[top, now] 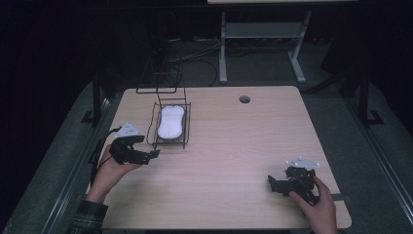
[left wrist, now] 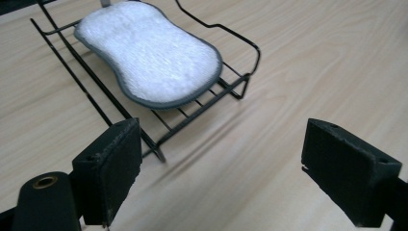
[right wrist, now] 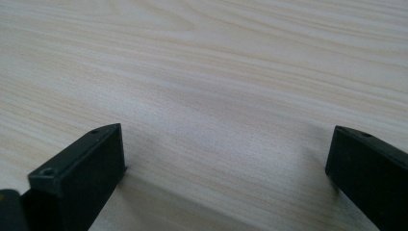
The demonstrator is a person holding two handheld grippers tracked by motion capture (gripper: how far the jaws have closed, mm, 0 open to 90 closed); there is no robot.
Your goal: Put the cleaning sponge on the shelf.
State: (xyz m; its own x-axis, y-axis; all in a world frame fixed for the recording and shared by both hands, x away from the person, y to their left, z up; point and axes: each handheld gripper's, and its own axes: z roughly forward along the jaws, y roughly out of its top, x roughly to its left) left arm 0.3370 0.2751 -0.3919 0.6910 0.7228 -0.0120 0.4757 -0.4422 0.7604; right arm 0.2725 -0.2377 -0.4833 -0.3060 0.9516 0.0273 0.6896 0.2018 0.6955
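A white peanut-shaped sponge with a grey rim lies in a small black wire rack on the left half of the wooden table. In the left gripper view the sponge rests flat on the rack, a short way ahead of the jaws. My left gripper is held just in front of and left of the rack, open, with only bare table between its pads. My right gripper rests near the table's front right, open over bare wood.
The table has a round cable hole near its far edge. A taller black wire frame stands behind the rack at the far left edge. Beyond the table a desk's white legs and cables lie on the dark floor.
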